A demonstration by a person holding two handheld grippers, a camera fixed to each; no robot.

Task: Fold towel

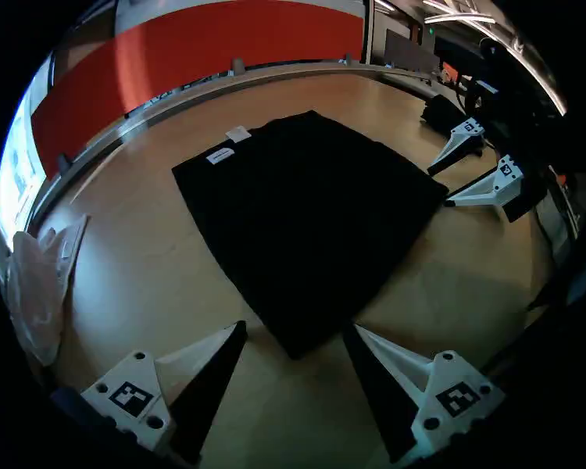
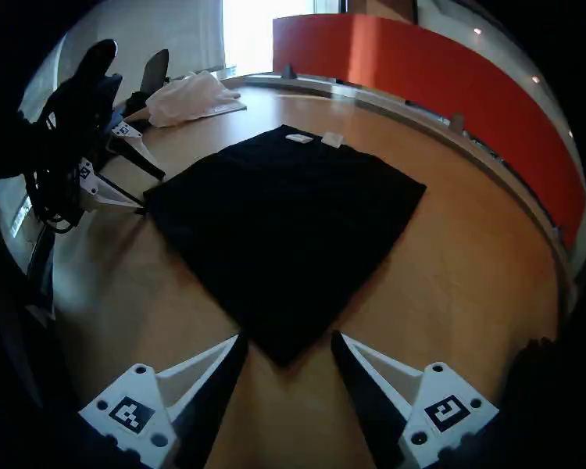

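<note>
Both spread, the left gripper (image 1: 294, 328) and right gripper (image 2: 289, 336) each straddle a towel (image 1: 309, 211) corner, seemingly untouched; advance, pinch simultaneously, lift evenly.

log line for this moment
phase: pre-grasp | towel: flat on table | left gripper: open at corner | right gripper: open at corner
</note>
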